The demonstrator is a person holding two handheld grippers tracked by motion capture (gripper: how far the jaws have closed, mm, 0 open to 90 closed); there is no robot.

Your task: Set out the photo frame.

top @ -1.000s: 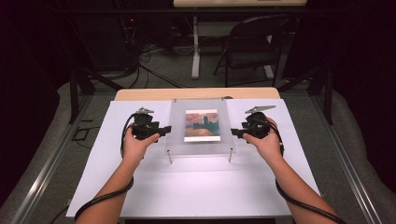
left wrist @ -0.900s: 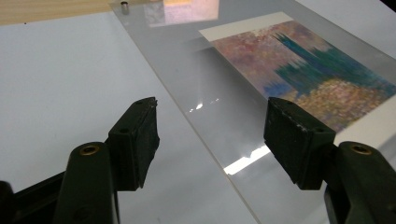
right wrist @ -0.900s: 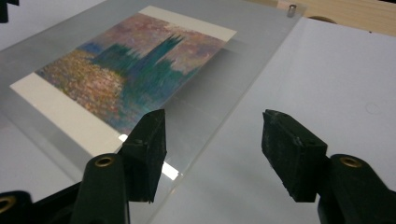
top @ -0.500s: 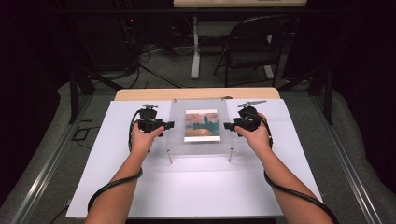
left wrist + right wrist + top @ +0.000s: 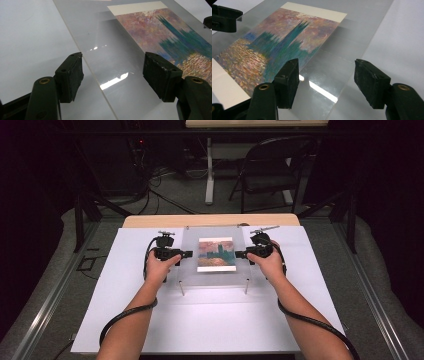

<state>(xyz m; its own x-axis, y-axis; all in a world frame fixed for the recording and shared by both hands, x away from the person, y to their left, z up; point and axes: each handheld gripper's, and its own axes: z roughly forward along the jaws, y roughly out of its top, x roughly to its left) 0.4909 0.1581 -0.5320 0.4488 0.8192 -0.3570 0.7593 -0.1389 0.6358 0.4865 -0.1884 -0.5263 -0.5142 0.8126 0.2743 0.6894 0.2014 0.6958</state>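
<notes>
Both fingers (image 5: pixel 75 75) wide apart, straddling clear sheet (image 5: pixel 110 65) edges, ungripped

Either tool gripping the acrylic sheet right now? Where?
No hold. The left tool and right tool both have jaws open, straddling opposite side edges of the clear sheet over the picture; pads not pressing.
</notes>
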